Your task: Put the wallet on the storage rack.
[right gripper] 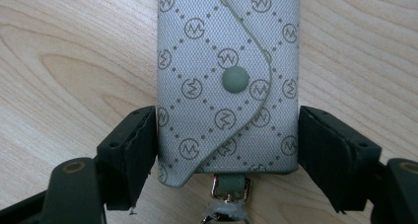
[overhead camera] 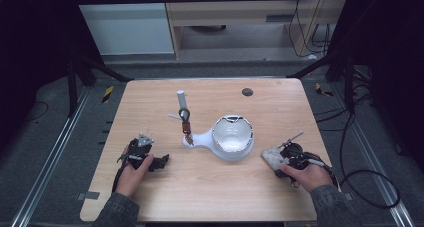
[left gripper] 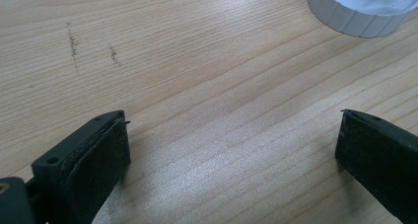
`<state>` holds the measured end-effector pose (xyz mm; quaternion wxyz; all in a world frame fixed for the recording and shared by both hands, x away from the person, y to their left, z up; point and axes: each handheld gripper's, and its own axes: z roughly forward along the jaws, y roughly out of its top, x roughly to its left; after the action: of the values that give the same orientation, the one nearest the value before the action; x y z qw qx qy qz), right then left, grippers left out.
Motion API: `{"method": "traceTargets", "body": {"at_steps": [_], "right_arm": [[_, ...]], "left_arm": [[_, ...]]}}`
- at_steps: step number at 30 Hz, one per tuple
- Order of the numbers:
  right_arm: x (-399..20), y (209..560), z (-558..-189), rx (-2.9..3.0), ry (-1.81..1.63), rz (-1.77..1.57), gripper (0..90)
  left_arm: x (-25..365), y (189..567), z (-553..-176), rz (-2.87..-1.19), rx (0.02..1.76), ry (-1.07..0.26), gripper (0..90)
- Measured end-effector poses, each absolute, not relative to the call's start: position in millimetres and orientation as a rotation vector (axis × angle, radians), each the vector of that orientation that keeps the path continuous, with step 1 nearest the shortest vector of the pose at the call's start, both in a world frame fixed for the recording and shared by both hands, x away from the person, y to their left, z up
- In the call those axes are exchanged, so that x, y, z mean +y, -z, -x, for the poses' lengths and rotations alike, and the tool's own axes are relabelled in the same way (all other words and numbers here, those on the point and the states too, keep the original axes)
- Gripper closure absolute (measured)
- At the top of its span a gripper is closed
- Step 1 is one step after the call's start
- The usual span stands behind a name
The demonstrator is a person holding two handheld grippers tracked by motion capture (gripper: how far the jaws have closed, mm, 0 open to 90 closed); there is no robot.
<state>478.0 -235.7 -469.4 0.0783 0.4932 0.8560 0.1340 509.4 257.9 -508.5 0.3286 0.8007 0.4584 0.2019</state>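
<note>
Two padded jaws of the right gripper (right gripper: 227, 150) clamp a quilted grey pouch (right gripper: 227, 81), lower centre; left gripper (left gripper: 231, 150) gapes wide over grainy wood table (left gripper: 197, 61).

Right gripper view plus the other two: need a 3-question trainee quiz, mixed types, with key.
1. True or false: the left gripper holds something.
2. What does the right gripper grip? A) pouch B) round stand C) pen
3. Fill in: the pouch flap closes with a green ____.

Key: 1 false, its jaws stand wide apart over bare table. 2 A, both jaws press its sides. 3 snap.
</note>
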Motion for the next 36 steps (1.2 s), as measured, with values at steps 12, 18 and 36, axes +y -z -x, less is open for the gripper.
{"method": "traceTargets", "body": {"at_steps": [12,18,36], "right_arm": [[-234,471,-480,2.572,-0.383,-1.478,26.2],[-234,472,-480,2.582,-0.373,-1.461,26.1],[-231,462,-478,2.602,-0.335,-1.349,30.3]], "left_arm": [[258,508,-509,-2.098,1.197,-0.527,0.0],[257,509,-509,-2.094,1.197,-0.526,0.0],[257,508,-509,-2.099,1.193,-0.524,0.0]]}}
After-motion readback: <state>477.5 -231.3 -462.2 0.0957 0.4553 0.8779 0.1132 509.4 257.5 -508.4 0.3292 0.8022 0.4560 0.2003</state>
